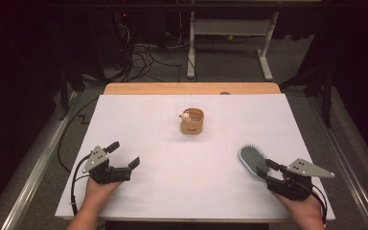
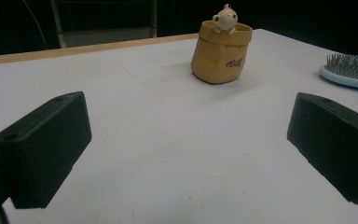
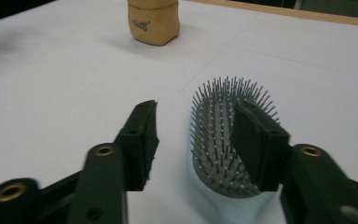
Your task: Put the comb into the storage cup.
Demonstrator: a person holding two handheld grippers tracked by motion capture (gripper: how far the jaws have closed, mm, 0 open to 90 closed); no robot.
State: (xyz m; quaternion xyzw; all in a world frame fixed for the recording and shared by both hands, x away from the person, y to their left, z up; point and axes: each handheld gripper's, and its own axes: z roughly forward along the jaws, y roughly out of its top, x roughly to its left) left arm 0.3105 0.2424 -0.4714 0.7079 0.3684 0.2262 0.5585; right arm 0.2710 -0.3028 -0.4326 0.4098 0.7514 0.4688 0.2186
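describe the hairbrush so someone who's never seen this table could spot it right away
On the white table, look to the near right corner, just ahead of the right gripper. The hairbrush lies flat there, bristles up. Its pale blue oval body and grey bristle pad set it apart from the tan pouch with a small figure in the middle.

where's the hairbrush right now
The hairbrush lies bristles up on the white table cover, at the near right in the high view, right in front of the right gripper, whose open jaws reach over its head; the tan pot stands farther off.
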